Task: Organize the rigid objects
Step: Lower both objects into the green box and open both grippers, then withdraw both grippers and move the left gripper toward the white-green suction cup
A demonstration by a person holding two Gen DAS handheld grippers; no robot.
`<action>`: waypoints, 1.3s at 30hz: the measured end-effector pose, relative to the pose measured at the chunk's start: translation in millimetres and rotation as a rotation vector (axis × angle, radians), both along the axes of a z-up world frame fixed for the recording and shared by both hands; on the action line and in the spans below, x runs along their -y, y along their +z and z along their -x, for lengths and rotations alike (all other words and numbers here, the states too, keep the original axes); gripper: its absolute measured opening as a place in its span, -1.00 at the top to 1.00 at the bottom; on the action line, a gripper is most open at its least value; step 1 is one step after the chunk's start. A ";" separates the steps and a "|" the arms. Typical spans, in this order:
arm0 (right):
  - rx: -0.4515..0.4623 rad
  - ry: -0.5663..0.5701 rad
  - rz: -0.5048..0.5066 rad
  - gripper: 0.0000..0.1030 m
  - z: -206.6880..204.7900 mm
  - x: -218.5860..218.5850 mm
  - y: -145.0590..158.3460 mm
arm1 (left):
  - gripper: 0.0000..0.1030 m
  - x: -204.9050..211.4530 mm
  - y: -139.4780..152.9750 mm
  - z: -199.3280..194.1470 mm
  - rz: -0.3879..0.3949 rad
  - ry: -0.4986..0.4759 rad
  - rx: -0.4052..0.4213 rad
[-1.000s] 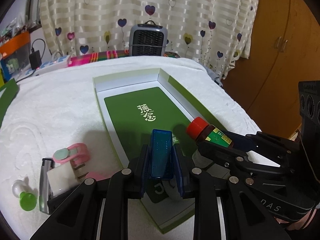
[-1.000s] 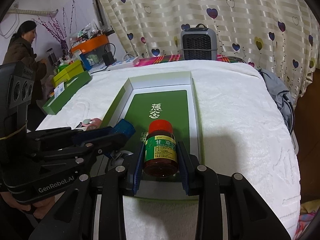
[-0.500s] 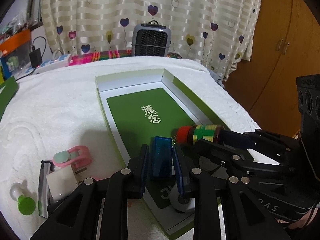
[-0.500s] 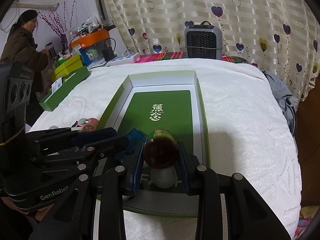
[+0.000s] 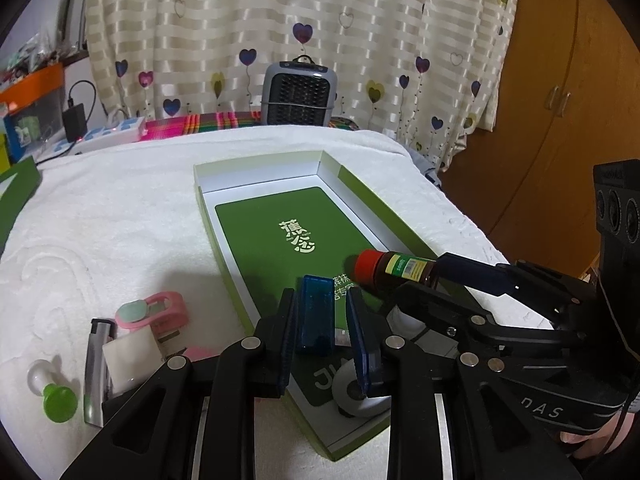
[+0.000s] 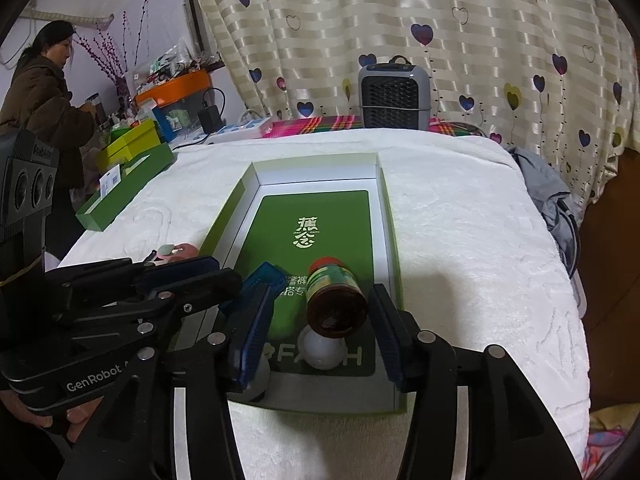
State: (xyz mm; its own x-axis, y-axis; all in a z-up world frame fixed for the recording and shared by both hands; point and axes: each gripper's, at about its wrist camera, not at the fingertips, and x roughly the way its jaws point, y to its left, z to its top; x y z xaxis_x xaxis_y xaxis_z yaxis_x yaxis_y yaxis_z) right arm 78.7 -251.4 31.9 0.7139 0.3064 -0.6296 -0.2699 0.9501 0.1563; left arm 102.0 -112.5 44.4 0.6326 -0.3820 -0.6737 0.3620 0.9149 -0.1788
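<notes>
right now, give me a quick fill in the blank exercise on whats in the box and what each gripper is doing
1. The brown bottle lying on its side in the green box has a ____ cap.
2. The jaws of the right gripper stand ____ on either side of the bottle.
3. Between the fingers of the left gripper sits a ____ translucent case.
4. The pink clip lies ____ the box, on the white cloth.

Missing words: red; open; blue; outside

The bottle (image 6: 335, 300) hides part of the white ball (image 6: 324, 348) behind it.
</notes>
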 end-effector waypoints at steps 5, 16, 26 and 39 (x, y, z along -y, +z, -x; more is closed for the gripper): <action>0.006 -0.008 0.007 0.01 7.6 -0.7 4.1 | 0.53 -6.2 3.9 8.1 0.019 -0.008 0.007; 0.026 -0.001 0.019 0.01 25.9 -3.2 9.2 | 0.53 -15.4 8.4 27.1 0.034 -0.033 0.019; 0.031 0.010 0.014 0.01 38.2 -4.3 9.7 | 0.53 -25.5 8.9 44.1 0.011 -0.014 0.025; 0.039 0.071 -0.001 0.01 55.8 -20.8 14.9 | 0.53 -47.6 0.3 61.5 -0.029 0.051 0.003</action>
State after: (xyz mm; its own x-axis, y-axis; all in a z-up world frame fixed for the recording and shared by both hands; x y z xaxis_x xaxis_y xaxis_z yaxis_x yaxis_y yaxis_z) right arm 22.8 -230.6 46.8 0.7144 0.3576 -0.6014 -0.3428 0.9282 0.1447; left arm 40.5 -65.0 44.7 0.6528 -0.3294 -0.6821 0.3154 0.9369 -0.1507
